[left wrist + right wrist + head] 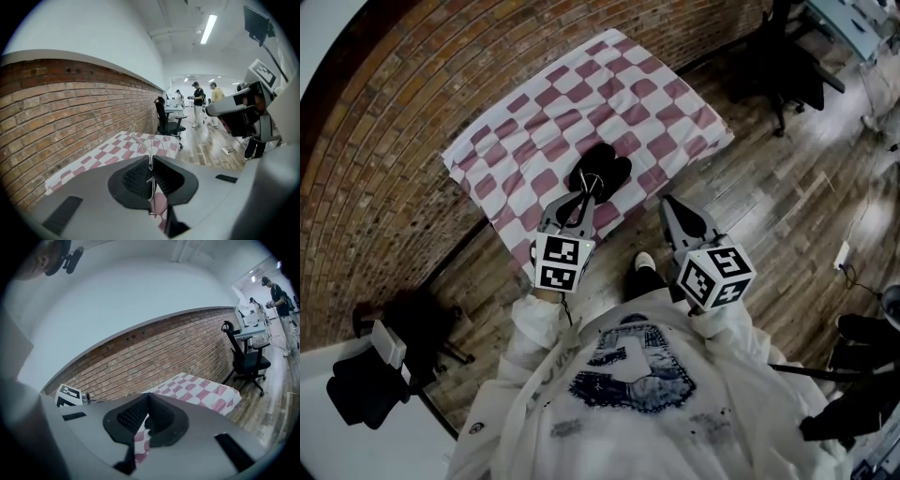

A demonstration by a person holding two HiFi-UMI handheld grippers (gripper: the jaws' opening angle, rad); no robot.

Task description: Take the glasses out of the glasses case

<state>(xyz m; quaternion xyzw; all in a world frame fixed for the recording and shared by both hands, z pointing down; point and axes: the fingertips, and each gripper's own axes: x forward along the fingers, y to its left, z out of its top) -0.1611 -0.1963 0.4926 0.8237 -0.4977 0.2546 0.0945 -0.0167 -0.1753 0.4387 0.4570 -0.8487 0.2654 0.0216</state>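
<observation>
An open black glasses case [602,167] lies on the near part of the table with the red-and-white checked cloth [581,103]. My left gripper [586,194] is raised just in front of the case and is shut on thin wire-framed glasses [592,183]. In the left gripper view the glasses [151,140] stand upright, pinched between the closed jaws of the left gripper [151,161], with one lens rim above the fingertips. My right gripper [668,202] hovers off the table's near right edge. In its own view the right gripper [149,396] is shut with nothing held.
A brick wall [375,141] runs along the table's far and left sides. A black office chair [778,75] stands beyond the table's right end, and another black chair [366,375] at lower left. People [199,101] stand far off in the room. A power strip [842,255] lies on the wooden floor.
</observation>
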